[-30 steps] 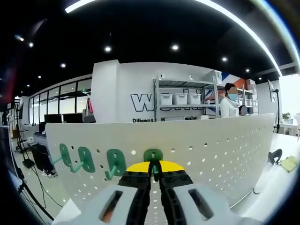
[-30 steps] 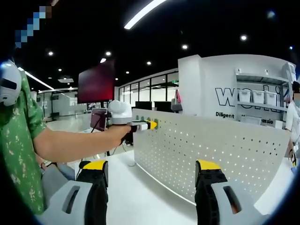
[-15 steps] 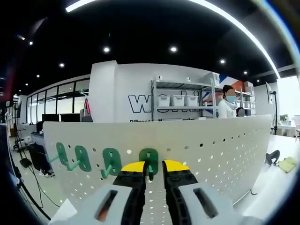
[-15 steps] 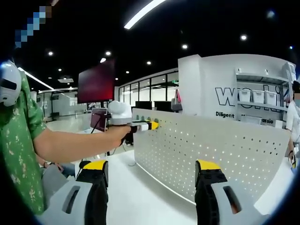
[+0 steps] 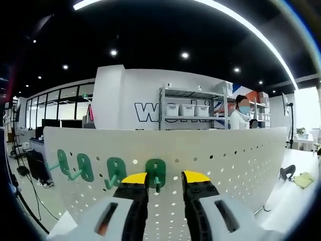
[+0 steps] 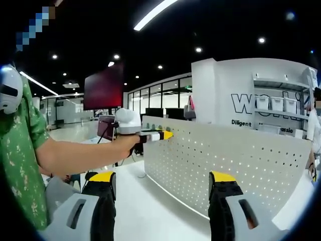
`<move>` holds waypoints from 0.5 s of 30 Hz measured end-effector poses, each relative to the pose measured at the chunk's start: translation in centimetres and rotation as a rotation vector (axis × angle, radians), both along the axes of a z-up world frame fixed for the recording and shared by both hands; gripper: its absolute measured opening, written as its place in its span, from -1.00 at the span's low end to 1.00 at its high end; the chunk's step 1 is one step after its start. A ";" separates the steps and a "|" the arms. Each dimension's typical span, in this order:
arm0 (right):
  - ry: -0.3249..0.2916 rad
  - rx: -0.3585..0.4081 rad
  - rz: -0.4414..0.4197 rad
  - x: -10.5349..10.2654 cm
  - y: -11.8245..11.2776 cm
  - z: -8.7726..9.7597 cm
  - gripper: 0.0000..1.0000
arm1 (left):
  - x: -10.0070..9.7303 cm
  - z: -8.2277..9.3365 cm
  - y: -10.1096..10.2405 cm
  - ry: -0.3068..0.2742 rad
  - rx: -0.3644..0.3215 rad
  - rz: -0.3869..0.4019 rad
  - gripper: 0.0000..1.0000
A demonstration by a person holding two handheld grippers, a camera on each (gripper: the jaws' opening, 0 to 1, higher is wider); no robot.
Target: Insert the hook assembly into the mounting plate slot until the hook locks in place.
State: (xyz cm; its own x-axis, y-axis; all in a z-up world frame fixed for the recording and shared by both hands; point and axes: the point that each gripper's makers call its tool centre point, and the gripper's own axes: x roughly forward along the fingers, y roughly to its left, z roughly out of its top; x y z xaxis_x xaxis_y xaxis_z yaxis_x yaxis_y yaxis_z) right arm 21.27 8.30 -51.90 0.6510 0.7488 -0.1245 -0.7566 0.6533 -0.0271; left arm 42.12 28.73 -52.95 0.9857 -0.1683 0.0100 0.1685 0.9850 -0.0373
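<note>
Hook sits in pegboard; left tongs have widened off it, right tongs wide.

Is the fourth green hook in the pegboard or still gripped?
In: the green hook hangs on the pegboard, and the left gripper is open around it, jaws apart.

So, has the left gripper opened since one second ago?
Yes. The left gripper was shut on the green hook; its jaws now stand apart beside that hook on the pegboard.

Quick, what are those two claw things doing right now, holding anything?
Left gripper: open, holding nothing; green hook sits on the pegboard.
Right gripper: wide open, empty.
</note>
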 end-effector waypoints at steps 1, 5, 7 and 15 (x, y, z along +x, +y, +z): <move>0.000 -0.001 0.000 0.0 0.0 0.0 0.54 | 0.0 0.0 0.0 0.000 -0.004 -0.003 -0.43; -0.001 -0.002 -0.001 0.0 0.0 0.1 0.54 | -0.1 0.1 -0.1 -0.002 -0.004 -0.009 -0.37; -0.002 -0.002 -0.002 0.0 0.0 0.1 0.54 | -0.1 0.1 -0.1 -0.002 -0.008 -0.011 -0.35; -0.003 -0.009 -0.002 -0.2 0.1 0.2 0.54 | -0.7 0.1 -0.3 -0.006 0.000 -0.027 -0.28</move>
